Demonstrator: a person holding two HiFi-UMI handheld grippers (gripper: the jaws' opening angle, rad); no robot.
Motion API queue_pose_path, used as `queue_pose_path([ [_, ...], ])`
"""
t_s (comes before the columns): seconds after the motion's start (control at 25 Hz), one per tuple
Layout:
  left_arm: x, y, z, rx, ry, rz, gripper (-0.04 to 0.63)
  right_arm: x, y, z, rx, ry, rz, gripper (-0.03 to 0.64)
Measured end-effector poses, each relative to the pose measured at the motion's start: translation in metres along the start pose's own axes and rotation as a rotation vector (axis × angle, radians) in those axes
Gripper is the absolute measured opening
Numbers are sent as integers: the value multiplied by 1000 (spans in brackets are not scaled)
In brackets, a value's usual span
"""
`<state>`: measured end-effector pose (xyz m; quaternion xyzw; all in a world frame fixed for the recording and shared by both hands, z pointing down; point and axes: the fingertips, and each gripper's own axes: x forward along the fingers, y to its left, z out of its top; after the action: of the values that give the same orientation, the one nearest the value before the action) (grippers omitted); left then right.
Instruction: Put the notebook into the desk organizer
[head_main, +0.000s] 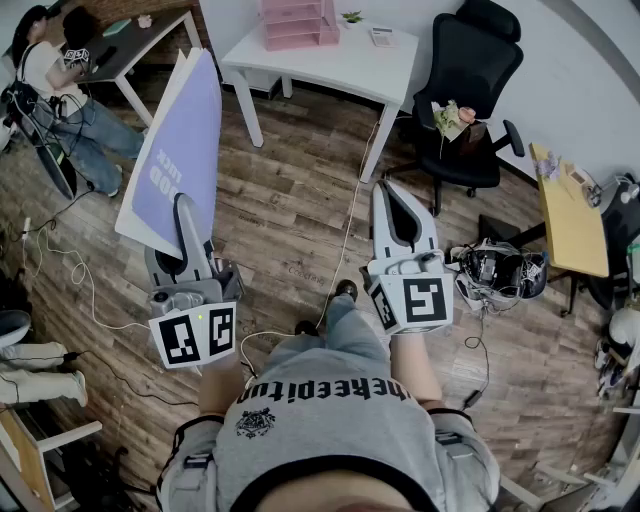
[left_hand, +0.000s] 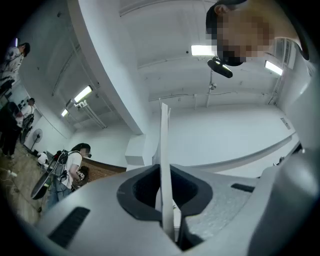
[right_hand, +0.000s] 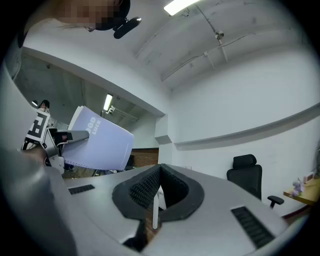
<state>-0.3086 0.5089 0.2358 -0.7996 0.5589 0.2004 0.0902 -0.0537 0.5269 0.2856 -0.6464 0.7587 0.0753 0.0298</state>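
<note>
Left tool (head_main: 186, 208) is clamped tight on the bottom edge of the notebook (head_main: 180, 140), so the purple cover stands up and leans away just past its tips. Right tool (head_main: 390, 190) is closed with nothing in it, off to the side. The pink desk organizer (head_main: 297, 24) sits on the white table (head_main: 340, 62), well ahead of both tools.

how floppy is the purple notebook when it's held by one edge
Probably fairly stiff: the notebook rises straight from the left claw without drooping. Likely light, since a one-edge pinch carries it. Its covers part slightly at the top, so it may splay open.
</note>
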Motion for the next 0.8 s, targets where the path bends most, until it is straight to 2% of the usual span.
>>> queue_pose_path([
  [0.64,1,1,2,-9,-9,-12,31,-1,4,2,-7,-8,-12,3],
  [0.8,5,1,-3,-13,-2,-20,31,3,6,4,-39,-19,5,2],
])
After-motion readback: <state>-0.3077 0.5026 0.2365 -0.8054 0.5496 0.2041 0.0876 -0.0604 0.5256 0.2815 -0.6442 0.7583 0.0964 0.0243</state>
